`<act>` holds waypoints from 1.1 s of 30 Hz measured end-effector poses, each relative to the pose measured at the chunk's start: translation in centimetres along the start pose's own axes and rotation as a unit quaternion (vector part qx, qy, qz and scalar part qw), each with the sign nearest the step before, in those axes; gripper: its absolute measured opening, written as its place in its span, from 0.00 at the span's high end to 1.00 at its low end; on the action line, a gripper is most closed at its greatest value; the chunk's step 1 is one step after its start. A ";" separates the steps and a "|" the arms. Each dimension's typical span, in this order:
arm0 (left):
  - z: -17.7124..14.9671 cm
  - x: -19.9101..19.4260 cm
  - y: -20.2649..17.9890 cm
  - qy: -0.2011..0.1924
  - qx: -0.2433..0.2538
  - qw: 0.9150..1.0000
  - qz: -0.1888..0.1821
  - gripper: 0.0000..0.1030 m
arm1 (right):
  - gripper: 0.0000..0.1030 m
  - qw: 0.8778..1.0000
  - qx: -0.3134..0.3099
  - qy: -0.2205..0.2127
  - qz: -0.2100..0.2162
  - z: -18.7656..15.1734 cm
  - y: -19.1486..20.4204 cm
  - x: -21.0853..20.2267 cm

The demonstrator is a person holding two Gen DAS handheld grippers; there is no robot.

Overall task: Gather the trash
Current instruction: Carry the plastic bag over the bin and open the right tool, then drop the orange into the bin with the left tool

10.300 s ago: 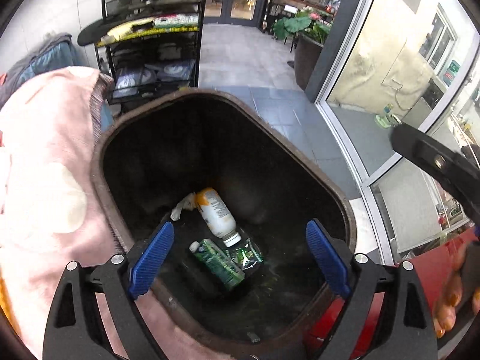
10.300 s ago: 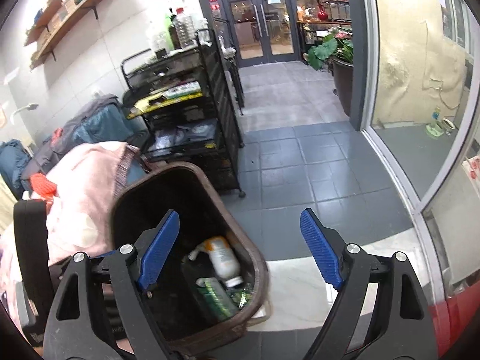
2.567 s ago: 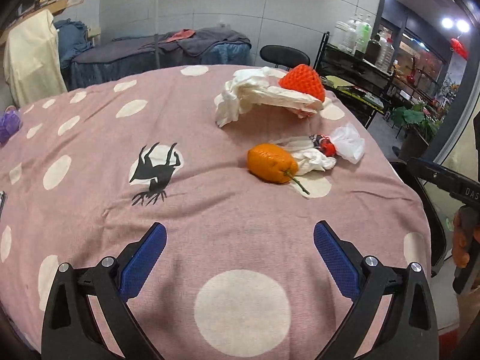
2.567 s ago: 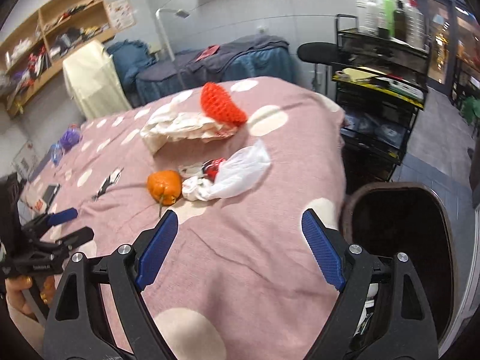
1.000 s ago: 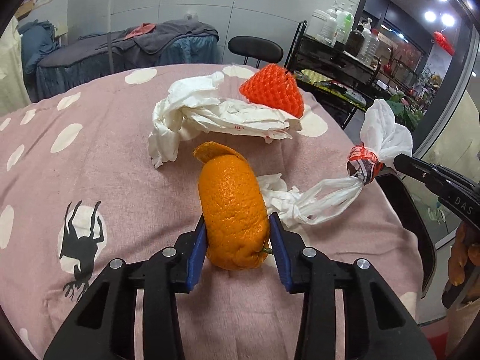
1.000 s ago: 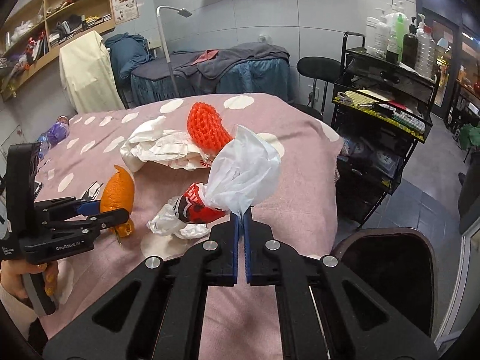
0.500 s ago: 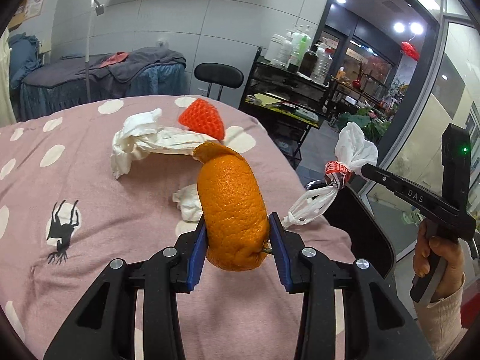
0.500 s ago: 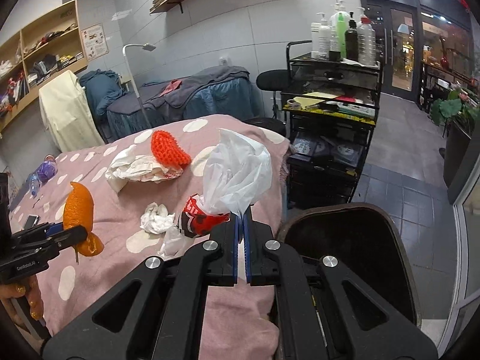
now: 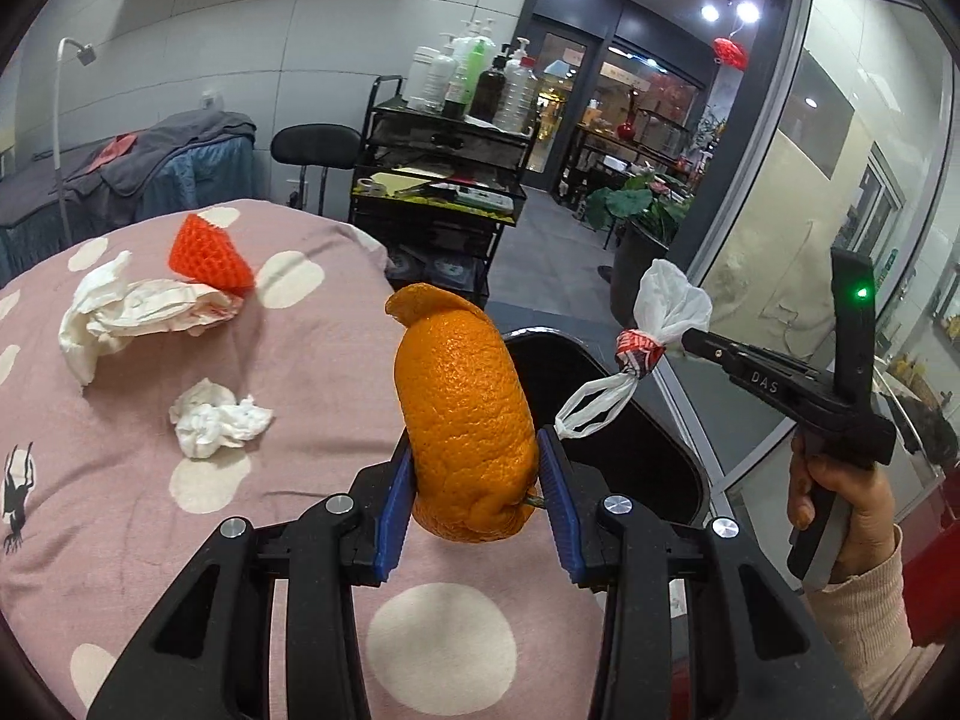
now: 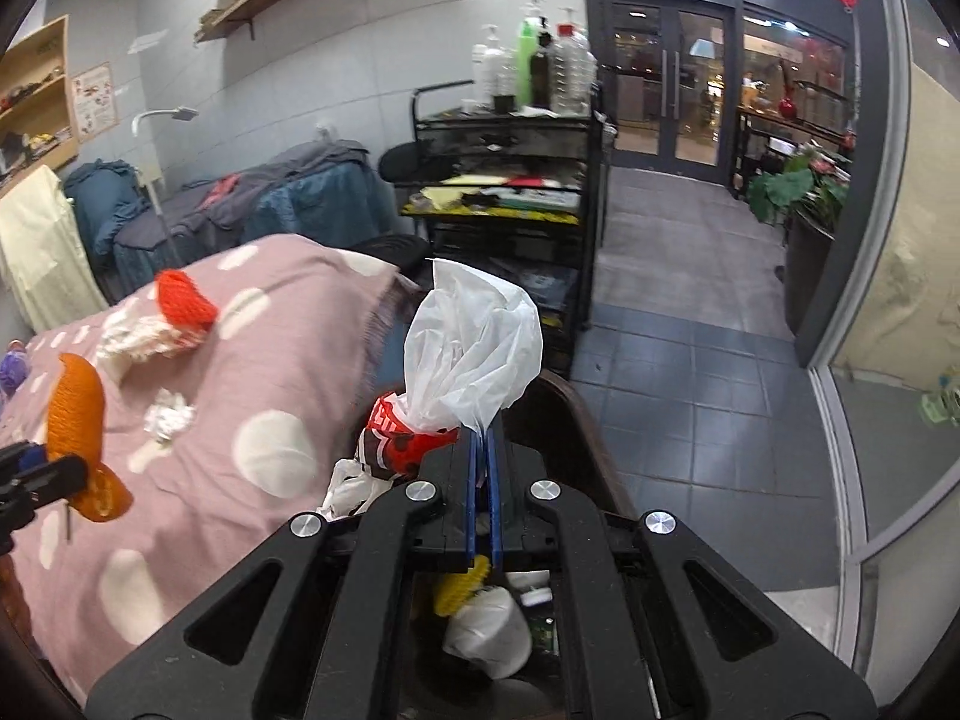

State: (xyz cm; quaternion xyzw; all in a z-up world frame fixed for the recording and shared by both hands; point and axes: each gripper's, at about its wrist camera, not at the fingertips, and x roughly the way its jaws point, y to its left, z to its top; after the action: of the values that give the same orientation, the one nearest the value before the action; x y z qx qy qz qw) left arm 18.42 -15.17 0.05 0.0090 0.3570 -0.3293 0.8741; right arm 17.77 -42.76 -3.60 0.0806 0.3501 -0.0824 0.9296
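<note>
My left gripper is shut on an orange peel and holds it above the right edge of the pink dotted tablecloth. My right gripper is shut on a white plastic bag with a red wrapper, held over the dark trash bin. In the left wrist view the bag hangs above the bin. A crumpled tissue, a larger white paper wad and a red foam net lie on the cloth.
A black cart with bottles stands behind the table, with a black chair beside it. The bin holds earlier trash. A glass wall runs along the right. Grey tiled floor lies beyond the bin.
Both grippers have moved right toward the bin with their loads. The bag now hangs over the bin's opening, and the small crumpled tissue stayed behind on the cloth.
</note>
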 end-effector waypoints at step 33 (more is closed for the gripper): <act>-0.4 8.4 -9.0 0.077 0.055 0.994 -0.050 0.62 | 0.31 0.990 0.076 0.119 -0.008 -9.2 -4.2 7.3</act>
State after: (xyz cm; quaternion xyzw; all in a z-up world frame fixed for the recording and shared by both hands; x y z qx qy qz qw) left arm 17.31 -26.90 -3.55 0.0641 0.4048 -0.3900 0.8246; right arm 16.44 -45.65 -15.67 0.1576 0.4518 -0.1058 0.8717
